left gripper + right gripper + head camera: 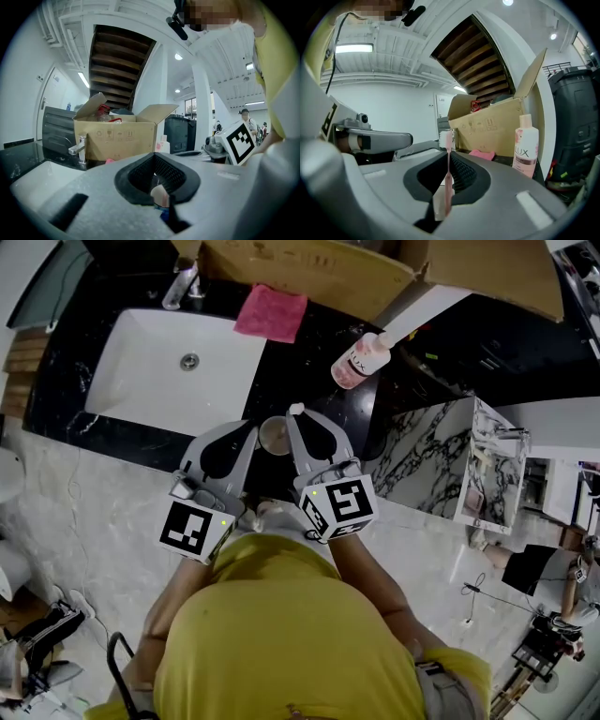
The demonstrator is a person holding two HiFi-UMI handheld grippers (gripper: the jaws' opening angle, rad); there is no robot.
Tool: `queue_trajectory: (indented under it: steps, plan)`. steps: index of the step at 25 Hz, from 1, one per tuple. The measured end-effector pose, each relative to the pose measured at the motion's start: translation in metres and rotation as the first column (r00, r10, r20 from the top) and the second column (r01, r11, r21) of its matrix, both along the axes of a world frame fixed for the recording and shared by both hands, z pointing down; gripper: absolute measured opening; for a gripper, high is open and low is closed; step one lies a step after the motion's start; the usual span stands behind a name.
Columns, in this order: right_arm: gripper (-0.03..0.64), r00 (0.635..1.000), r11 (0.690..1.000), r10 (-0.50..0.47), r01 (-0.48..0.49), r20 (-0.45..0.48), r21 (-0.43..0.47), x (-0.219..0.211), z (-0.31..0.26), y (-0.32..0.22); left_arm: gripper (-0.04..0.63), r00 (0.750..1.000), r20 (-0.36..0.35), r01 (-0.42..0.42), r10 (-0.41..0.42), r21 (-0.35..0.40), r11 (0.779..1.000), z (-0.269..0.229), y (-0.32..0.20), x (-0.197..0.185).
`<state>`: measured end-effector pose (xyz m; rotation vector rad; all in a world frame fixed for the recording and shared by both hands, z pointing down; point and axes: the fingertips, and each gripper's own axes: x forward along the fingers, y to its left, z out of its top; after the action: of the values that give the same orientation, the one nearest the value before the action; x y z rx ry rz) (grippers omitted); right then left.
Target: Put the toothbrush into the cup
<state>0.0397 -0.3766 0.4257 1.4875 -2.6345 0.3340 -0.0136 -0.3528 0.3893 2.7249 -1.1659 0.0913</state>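
A small beige cup (274, 435) stands on the black counter (309, 362) near its front edge, between the two gripper tips. My left gripper (251, 426) has its tips at the cup's left rim. In the left gripper view its jaws (157, 161) are closed, with a beige curved piece (159, 194) showing between the pads. My right gripper (295, 414) is shut on a pink toothbrush (448, 178), which stands upright in the jaws (449, 157). Its white bristle head (296, 410) pokes past the tips, just right of the cup.
A white sink (173, 367) with a faucet (180, 285) lies to the left. A pink cloth (271, 312) and an open cardboard box (309, 268) are at the back. A pink LUX bottle (360, 360) stands right of the cup. Marble floor lies below the counter edge.
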Motion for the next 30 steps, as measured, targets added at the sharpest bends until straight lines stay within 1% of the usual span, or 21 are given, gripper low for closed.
queue_trajectory:
  steps: [4,10,11,13,18,23,24,25,28,29,30]
  plan:
    - [0.026,1.000,0.998,-0.004,0.003,-0.012,-0.061,0.000,0.015,-0.003,0.005,1.000,0.009,-0.002,0.002,-0.012,1.000,0.005,-0.001,0.000]
    - [0.030,0.999,0.992,-0.041,0.038,-0.019,-0.116,-0.006,0.026,-0.004,0.005,1.000,0.014,0.004,-0.004,-0.013,1.000,0.004,-0.001,-0.001]
    - [0.041,0.999,0.991,-0.046,0.043,-0.022,-0.127,-0.007,0.028,-0.004,0.005,1.000,0.015,0.004,-0.004,-0.012,1.000,0.004,-0.001,-0.001]
    - [0.113,0.998,0.988,-0.051,0.047,-0.024,-0.145,-0.008,0.031,-0.005,0.005,1.000,0.015,0.004,-0.004,-0.011,1.000,0.003,-0.001,-0.001]
    - [0.170,0.999,0.985,-0.023,0.015,-0.043,-0.173,0.000,0.036,-0.003,0.005,1.000,0.016,0.000,0.000,-0.010,1.000,0.003,0.000,0.000]
    - [0.172,0.999,0.983,0.013,-0.019,-0.034,-0.183,0.009,0.031,0.003,0.005,1.000,0.007,-0.014,0.014,-0.002,1.000,-0.003,0.000,0.005]
    - [0.159,0.999,0.984,0.021,-0.027,-0.033,-0.176,0.011,0.028,0.005,0.005,1.000,0.005,-0.017,0.017,0.001,1.000,-0.004,0.000,0.006]
    - [0.119,0.999,0.985,0.030,-0.035,-0.031,-0.166,0.013,0.024,0.006,0.005,1.000,0.004,-0.021,0.021,0.007,1.000,-0.007,0.000,0.008]
    - [0.028,0.997,0.990,0.069,-0.072,-0.023,-0.125,0.022,0.007,0.009,0.005,0.999,-0.003,-0.032,0.032,0.030,0.999,-0.015,-0.001,0.013]
    - [0.010,0.996,0.990,0.086,-0.088,-0.020,-0.108,0.026,0.000,0.009,0.005,0.999,-0.006,-0.035,0.035,0.038,0.999,-0.018,-0.002,0.015]
    - [0.010,0.995,0.991,0.103,-0.104,-0.016,-0.089,0.030,-0.007,0.010,0.005,0.999,-0.009,-0.037,0.037,0.046,0.998,-0.022,-0.003,0.016]
